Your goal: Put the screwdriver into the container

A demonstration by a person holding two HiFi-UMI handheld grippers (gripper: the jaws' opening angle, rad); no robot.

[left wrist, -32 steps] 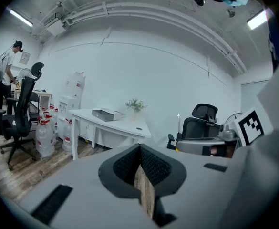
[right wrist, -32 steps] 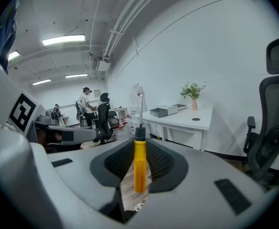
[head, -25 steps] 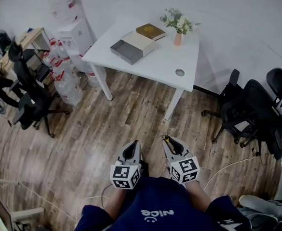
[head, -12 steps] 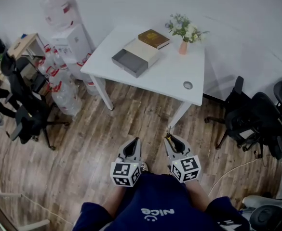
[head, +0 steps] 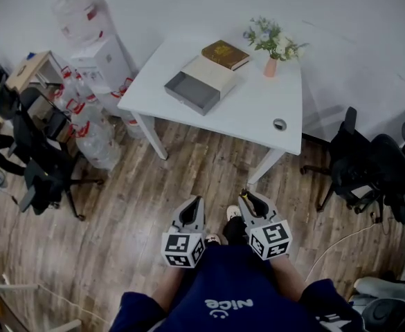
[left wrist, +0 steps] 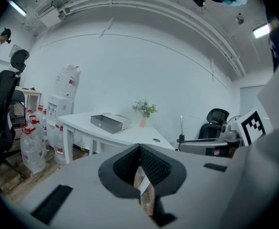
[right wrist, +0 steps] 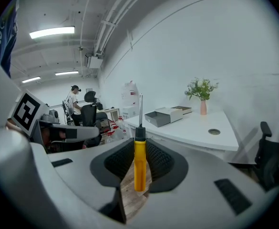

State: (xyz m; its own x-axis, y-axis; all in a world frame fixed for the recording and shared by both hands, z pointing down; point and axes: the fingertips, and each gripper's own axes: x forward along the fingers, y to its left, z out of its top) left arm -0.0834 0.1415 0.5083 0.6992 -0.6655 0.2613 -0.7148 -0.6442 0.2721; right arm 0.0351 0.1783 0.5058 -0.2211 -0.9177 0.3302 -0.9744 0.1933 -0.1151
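Note:
A yellow-handled screwdriver (right wrist: pixel 139 168) stands upright between the pads of my right gripper (right wrist: pixel 139 146), which is shut on it, the metal shaft pointing up. In the head view this gripper (head: pixel 248 198) hangs over the wooden floor, short of the white table (head: pixel 257 113). The container (head: pixel 196 86) is an open grey box with a cream lid part, lying at the table's left side; it also shows in the left gripper view (left wrist: pixel 109 122) and the right gripper view (right wrist: pixel 164 116). My left gripper (head: pixel 194 203) is beside the right one, jaws shut with nothing in them (left wrist: pixel 139 148).
A brown book (head: pixel 225 54) and a pink vase of flowers (head: pixel 271 43) sit behind the container. Black office chairs (head: pixel 368 168) stand right of the table, another (head: pixel 39 164) at the left. Water bottles (head: pixel 95 126) and boxes are stacked by the table's left leg.
Both grippers have been carried forward toward the table, side by side. In the head view the table has shifted right and slightly closer. The screwdriver stays held in the right gripper.

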